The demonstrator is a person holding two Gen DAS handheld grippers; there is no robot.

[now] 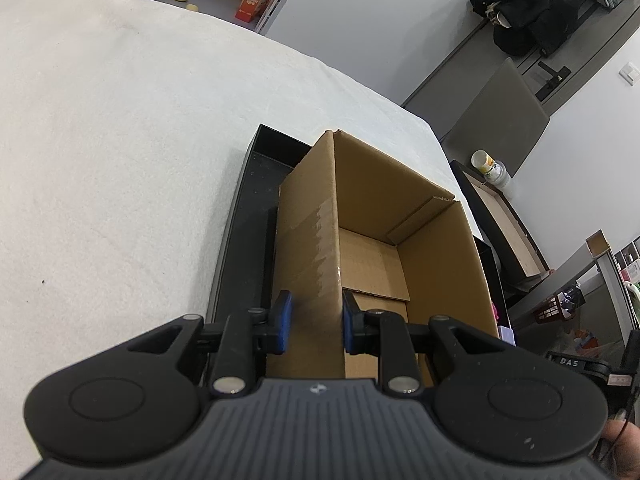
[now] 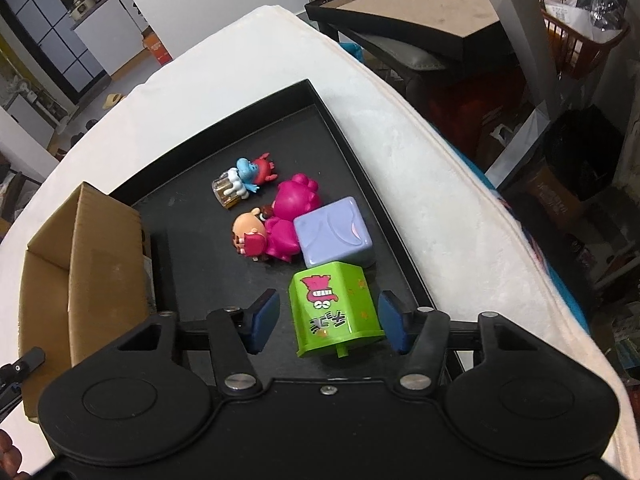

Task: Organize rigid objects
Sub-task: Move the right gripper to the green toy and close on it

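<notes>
Left gripper (image 1: 316, 322): black two-finger tool with blue pads, jaws drawn narrow and clamped on the near left wall of the open brown corrugated cardboard box (image 1: 372, 248). One pad sits outside the wall, one inside.

Open brown corrugated cardboard box: upright, nothing visible inside it, standing in the shallow black rectangular tray (image 1: 256, 200); in the right wrist view it (image 2: 80, 264) lies at nine o'clock of the toys.

Shallow black rectangular tray (image 2: 328, 120): rests on the white fleecy table cover (image 2: 420, 168).

Right gripper (image 2: 328, 322): same build, jaws partly open and straddling the green plastic cube with a cartoon sticker (image 2: 334, 312). The right pad sits at or just beside the cube's side; a gap shows at the left pad. No firm grip is visible.

Green plastic cube with a cartoon sticker: tilted, on the tray floor, near the tray's right rim.

Lilac plastic cube (image 2: 334, 236): at twelve o'clock of the green cube, touching or just beside it.

Magenta plastic figure (image 2: 292, 212): at ten o'clock of the lilac cube, against it.

Small peach-headed figure (image 2: 250, 236): lying at the magenta figure's nine o'clock.

Blue and red figure with a clear base (image 2: 244, 180): lying at eleven o'clock of the group.
</notes>
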